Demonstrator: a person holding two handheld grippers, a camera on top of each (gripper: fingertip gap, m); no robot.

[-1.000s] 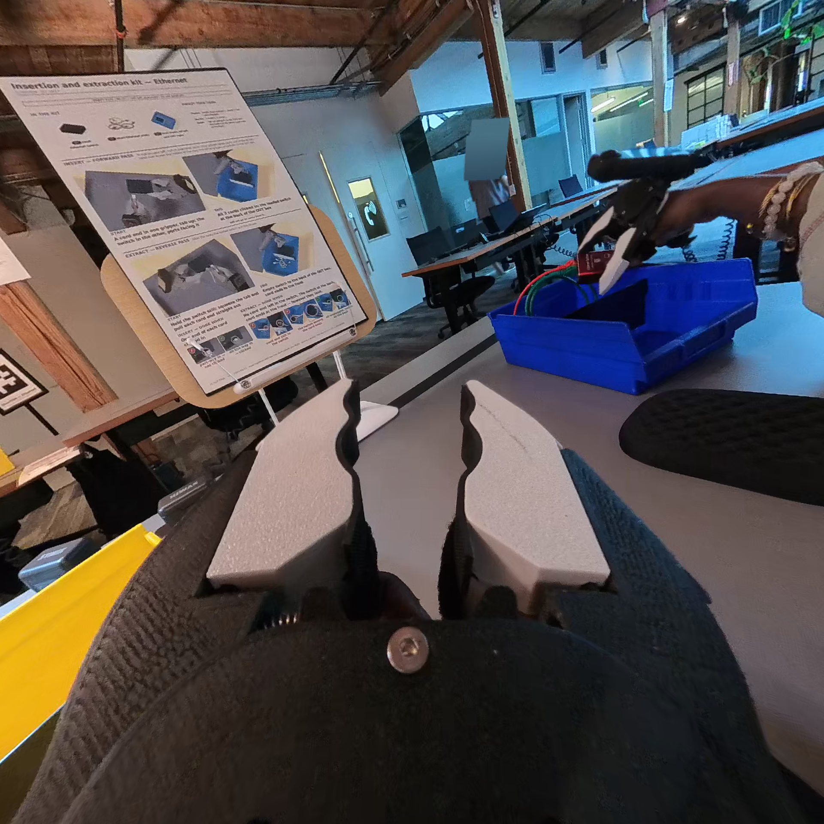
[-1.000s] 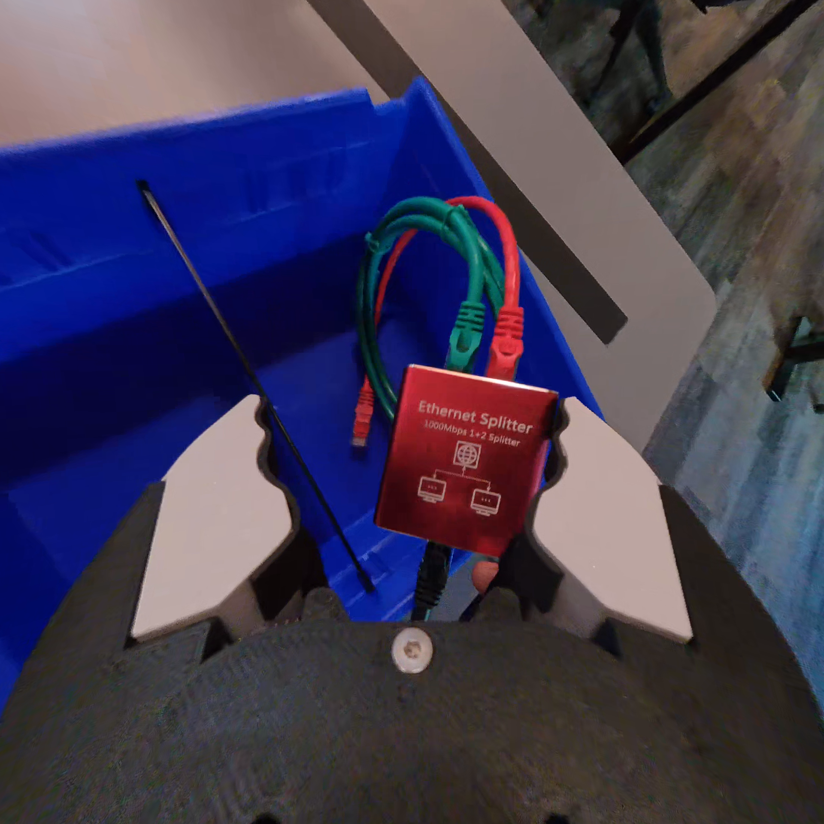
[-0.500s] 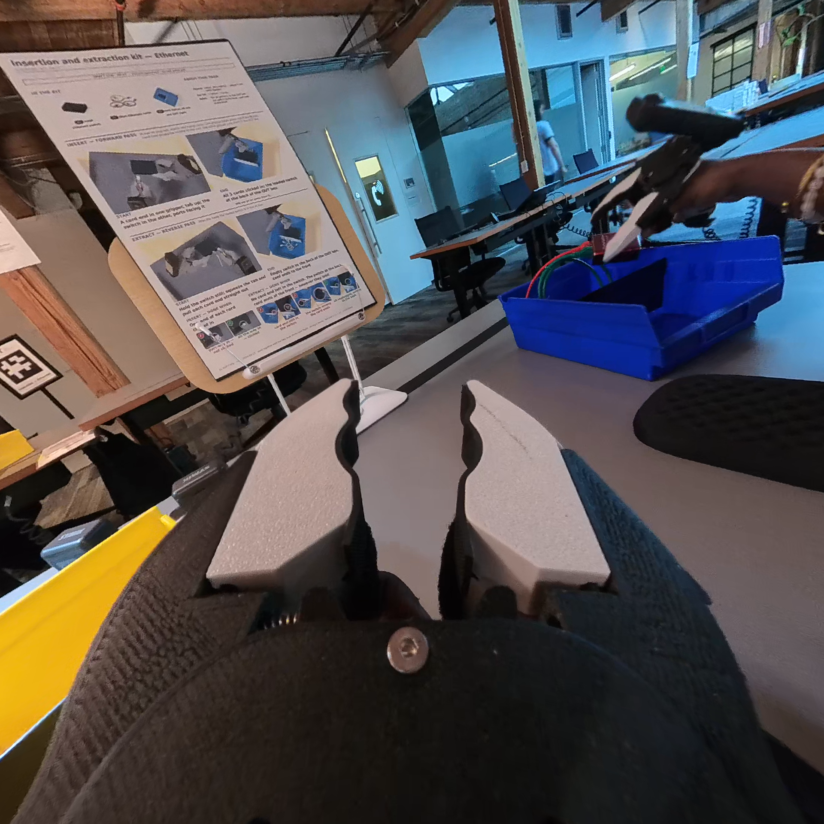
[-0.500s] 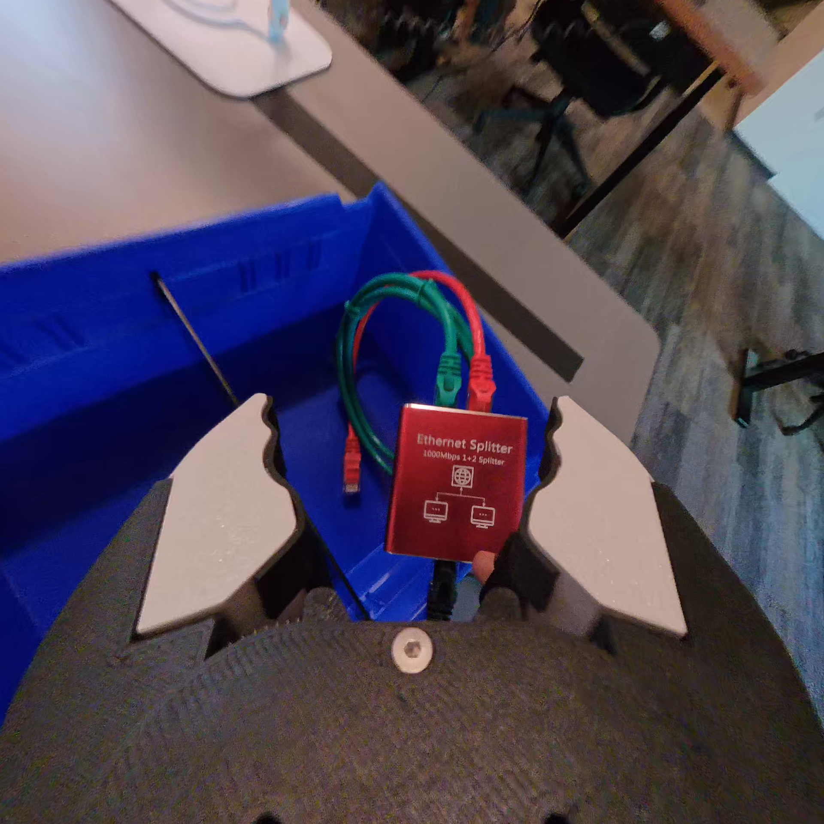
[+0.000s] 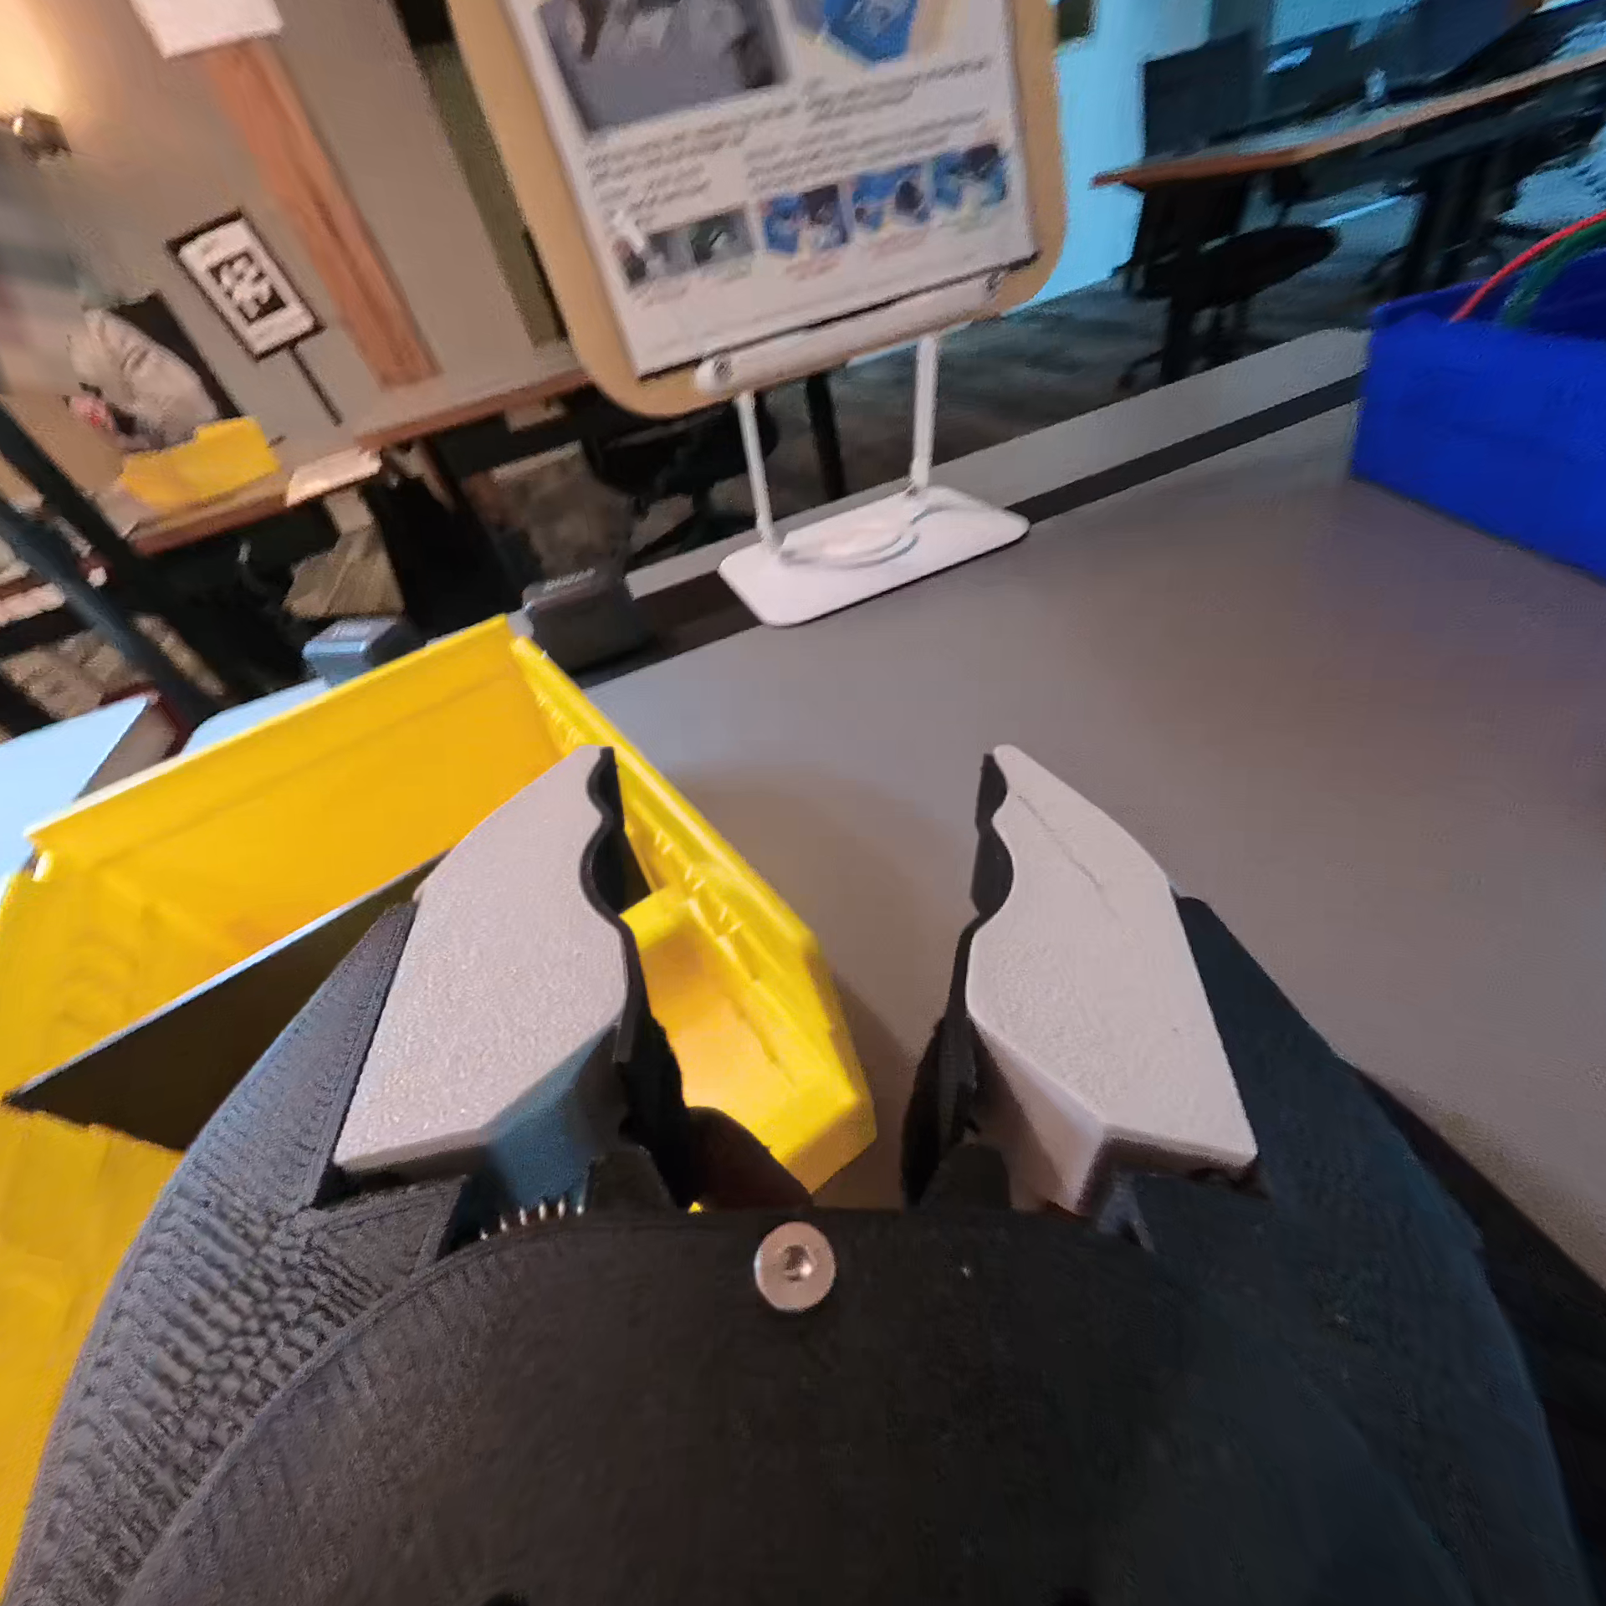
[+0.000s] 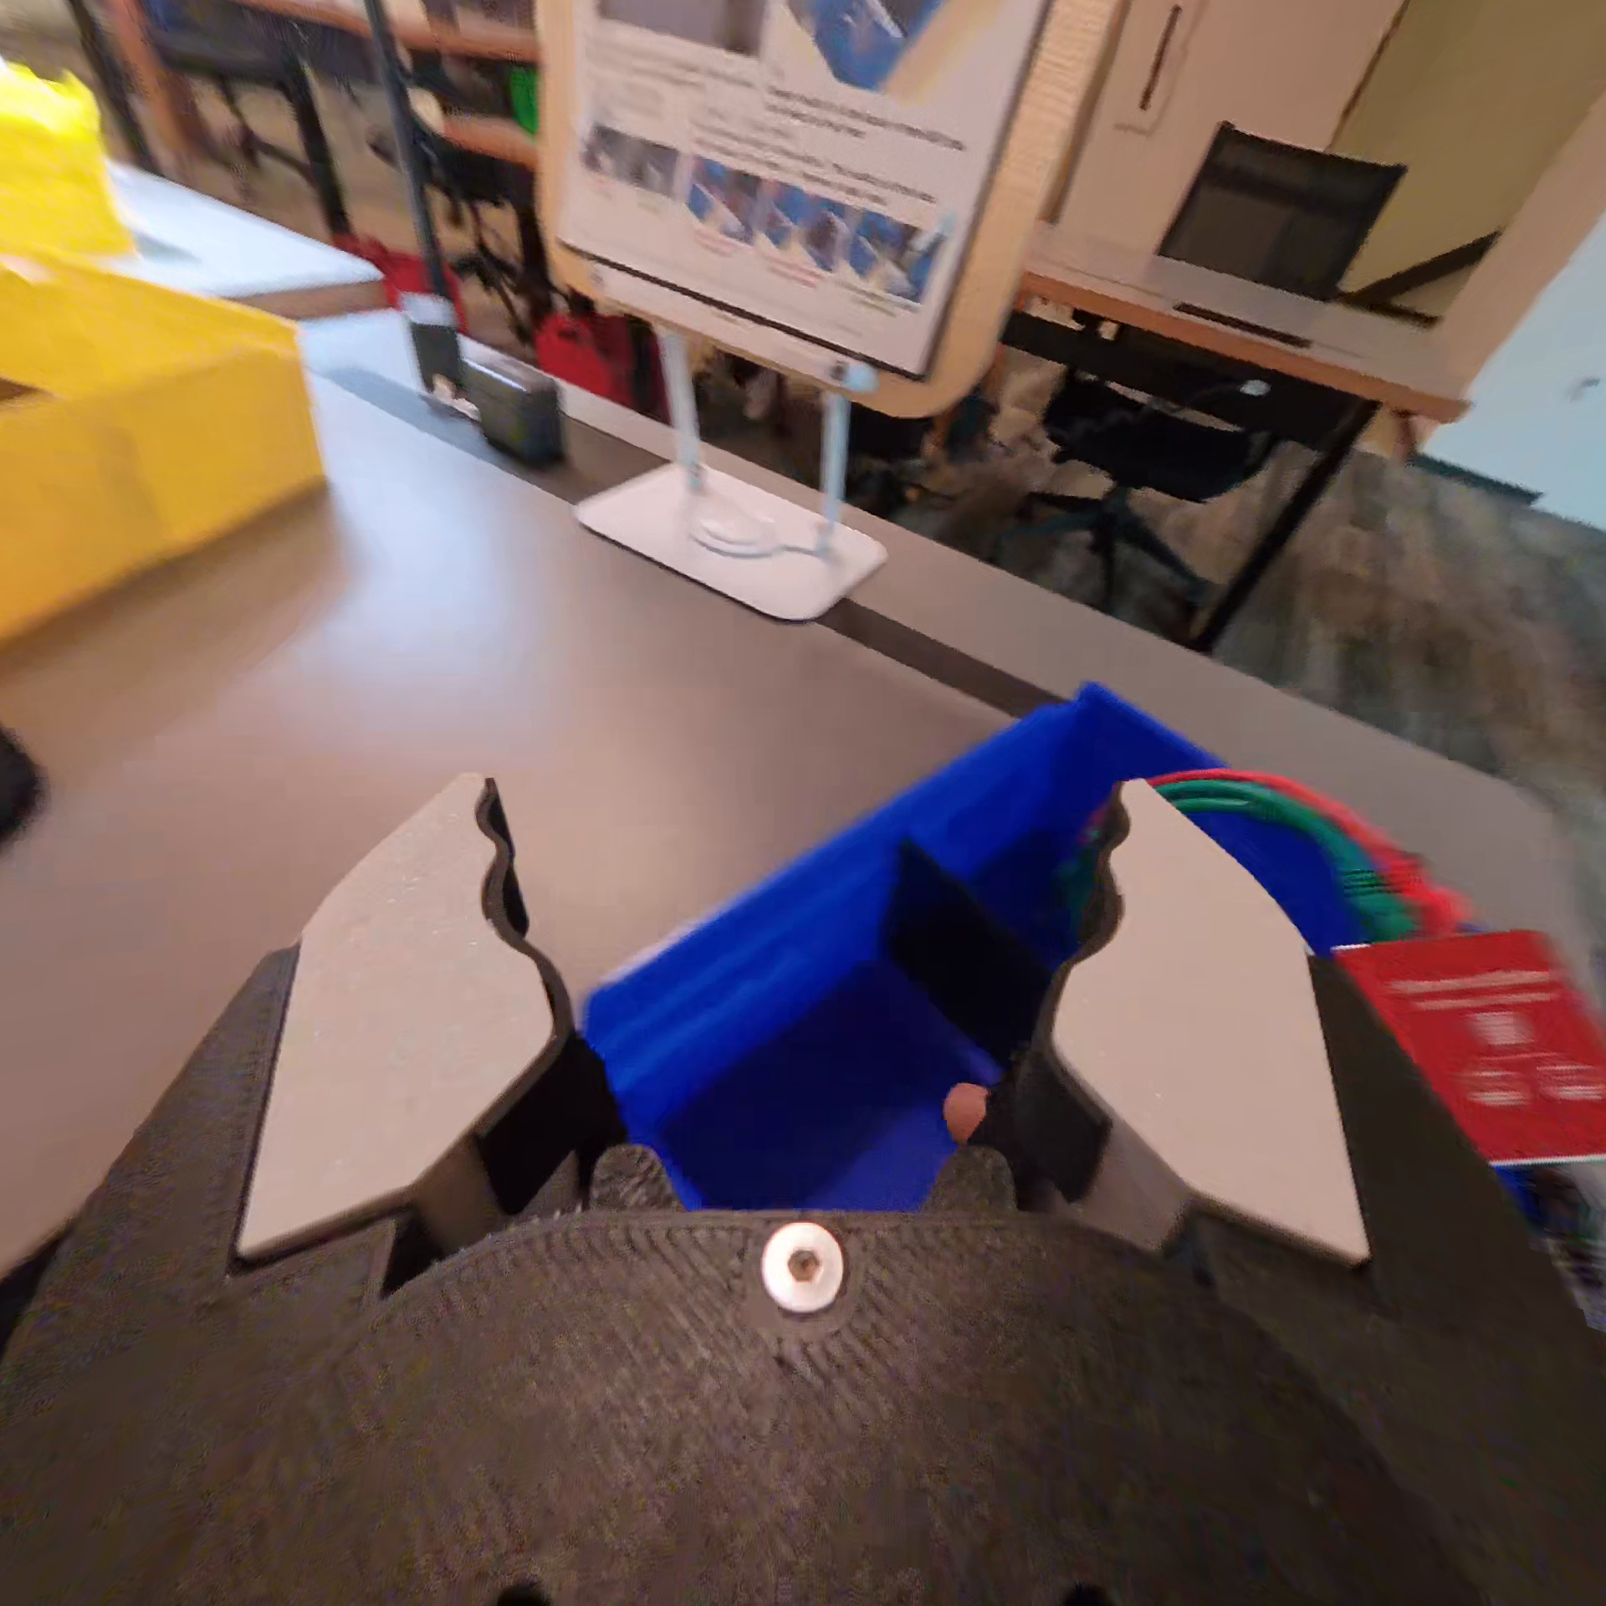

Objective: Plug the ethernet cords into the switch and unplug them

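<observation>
Meanwhile both grey-fingered grippers gape empty, left gripper (image 5: pixel 799 773) over the yellow plastic bin (image 5: pixel 287 817), right gripper (image 6: pixel 804 799) above the blue plastic bin (image 6: pixel 808 1069) beside the red metal switch box (image 6: pixel 1512 1043).

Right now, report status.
Left tool open, empty, beside yellow bin. Right tool open, empty, over blue bin. Red switch sits right, cords plugged.
</observation>
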